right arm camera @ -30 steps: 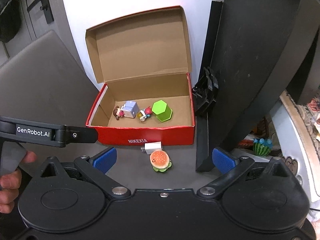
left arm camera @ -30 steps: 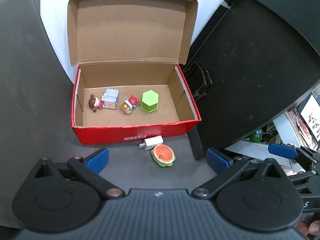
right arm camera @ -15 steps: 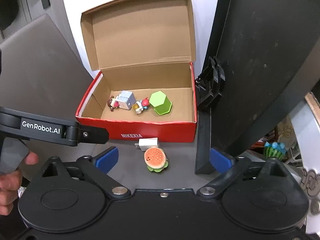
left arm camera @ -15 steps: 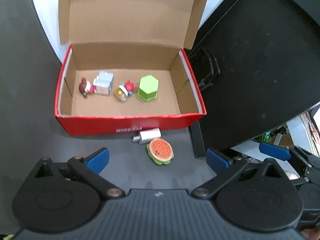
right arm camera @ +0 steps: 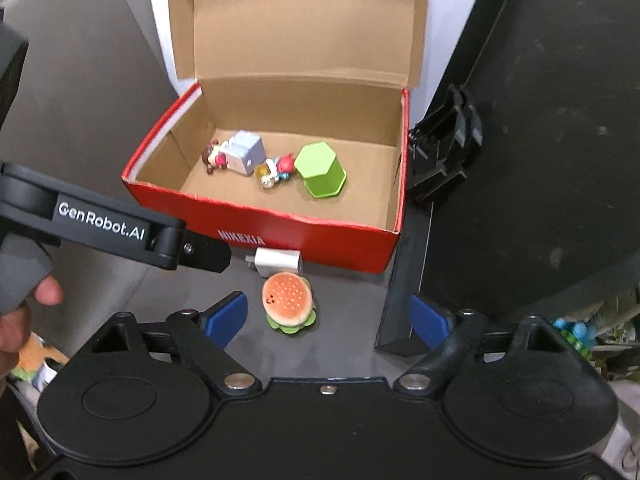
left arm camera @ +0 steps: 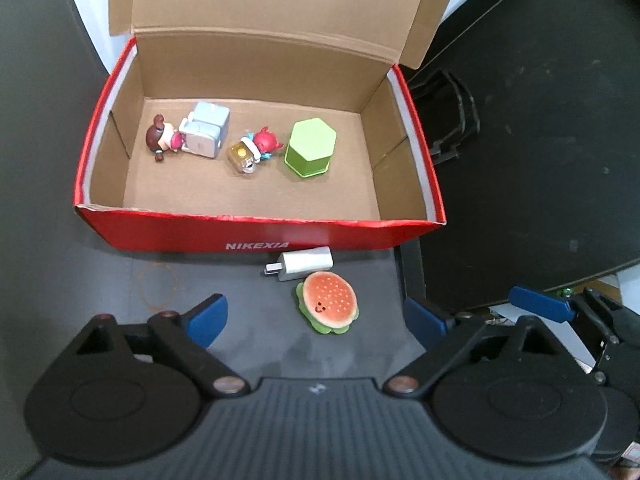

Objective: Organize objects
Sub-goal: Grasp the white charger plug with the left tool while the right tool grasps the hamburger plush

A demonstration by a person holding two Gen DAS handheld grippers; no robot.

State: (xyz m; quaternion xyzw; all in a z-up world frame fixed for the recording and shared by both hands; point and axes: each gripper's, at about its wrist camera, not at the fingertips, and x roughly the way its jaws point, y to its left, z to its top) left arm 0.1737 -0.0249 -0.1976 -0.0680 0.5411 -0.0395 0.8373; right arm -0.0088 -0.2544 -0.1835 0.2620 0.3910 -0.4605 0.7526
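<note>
Each gripper (left arm camera: pixel 316 318) is matte black with 2 blue-padded fingers (left arm camera: pixel 206 318), round pivot discs, metal rivets and white "GenRobot.AI" lettering.

On the worktop (left arm camera: pixel 80 272) the open box (left arm camera: pixel 256 232) holds two figurines, a cube (left arm camera: pixel 208 132) and a hexagonal block (left arm camera: pixel 310 148). Near its front wall lies a charger (left arm camera: pixel 300 266), the burger toy (left arm camera: pixel 329 302) nearer.

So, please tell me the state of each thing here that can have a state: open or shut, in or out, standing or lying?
Red box: lid open, upright.
Green hexagon block: in box, standing.
Doll figure: in box, lying.
White charger: outside, lying against box front.
Burger toy: outside, on table.
Left gripper: open, closing, empty.
Right gripper: open, closing, empty.
</note>
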